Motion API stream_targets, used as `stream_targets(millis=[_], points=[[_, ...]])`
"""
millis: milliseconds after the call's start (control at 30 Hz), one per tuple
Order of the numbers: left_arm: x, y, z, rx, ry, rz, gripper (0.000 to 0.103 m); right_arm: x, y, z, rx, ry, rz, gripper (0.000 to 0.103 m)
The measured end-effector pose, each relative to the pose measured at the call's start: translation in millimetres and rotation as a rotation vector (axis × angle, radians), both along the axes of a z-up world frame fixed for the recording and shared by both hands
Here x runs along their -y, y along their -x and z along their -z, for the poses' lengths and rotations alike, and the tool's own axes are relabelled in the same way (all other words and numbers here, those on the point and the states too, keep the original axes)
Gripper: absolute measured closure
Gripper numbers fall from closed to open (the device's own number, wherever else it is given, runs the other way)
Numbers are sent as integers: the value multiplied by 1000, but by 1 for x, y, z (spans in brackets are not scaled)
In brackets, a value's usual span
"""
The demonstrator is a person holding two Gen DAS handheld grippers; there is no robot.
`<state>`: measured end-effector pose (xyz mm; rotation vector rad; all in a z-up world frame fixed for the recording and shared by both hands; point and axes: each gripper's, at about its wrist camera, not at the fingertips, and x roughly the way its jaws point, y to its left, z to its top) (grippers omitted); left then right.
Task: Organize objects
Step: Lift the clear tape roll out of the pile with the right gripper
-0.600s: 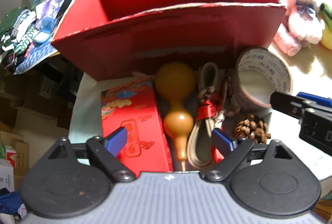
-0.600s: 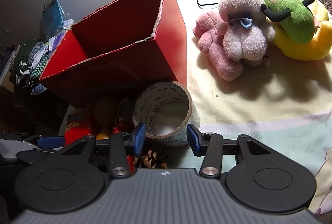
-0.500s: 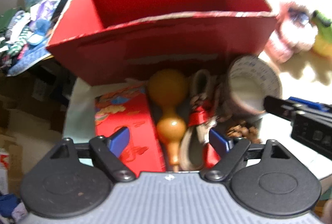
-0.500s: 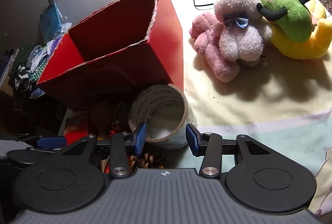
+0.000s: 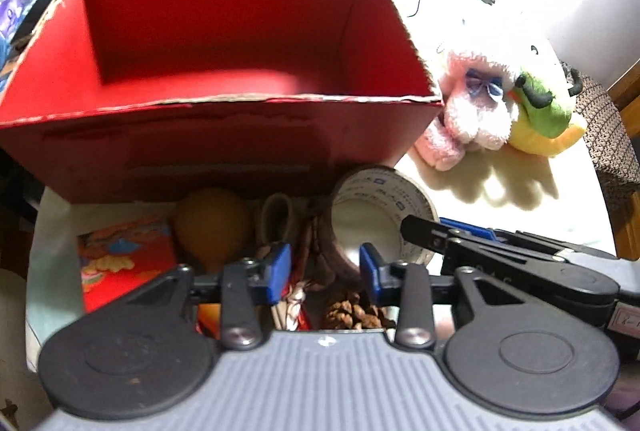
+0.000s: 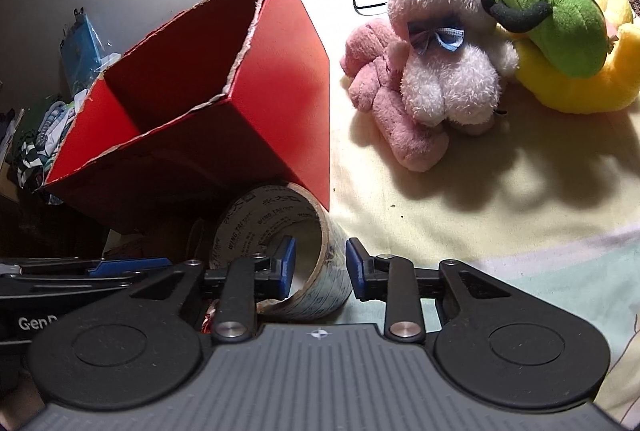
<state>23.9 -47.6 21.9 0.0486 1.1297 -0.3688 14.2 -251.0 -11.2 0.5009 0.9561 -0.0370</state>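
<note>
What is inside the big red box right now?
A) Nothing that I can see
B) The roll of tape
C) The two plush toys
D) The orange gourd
A: the red box shows only its bare red walls and floor, while the roll of tape and the orange gourd lie in front of it and the plush toys sit beside it.

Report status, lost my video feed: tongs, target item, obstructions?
Right tongs open, straddling tape roll wall. Left tongs open, empty, over the clutter. Red box empty, close behind roll.
</note>
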Motion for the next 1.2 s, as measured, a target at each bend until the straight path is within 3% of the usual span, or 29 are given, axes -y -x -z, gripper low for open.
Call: stream_targets(millis=[267,333,700,1000,1200], points=[[7,-17,13,-36,62,25,71,7,-7,9,-36,-37,14,81],[13,-20,18,-42,49,40,86,8,-7,10,-36,-40,18,84],[37,-11,15,-59,51,124,89,26,11,-4,-25,-2,45,84],[73,16,-25,42,120,263,89,60,46,-48,68,68,117,86],[84,22,-53,127,166,293,89,68,50,-75,163,96,147,86]])
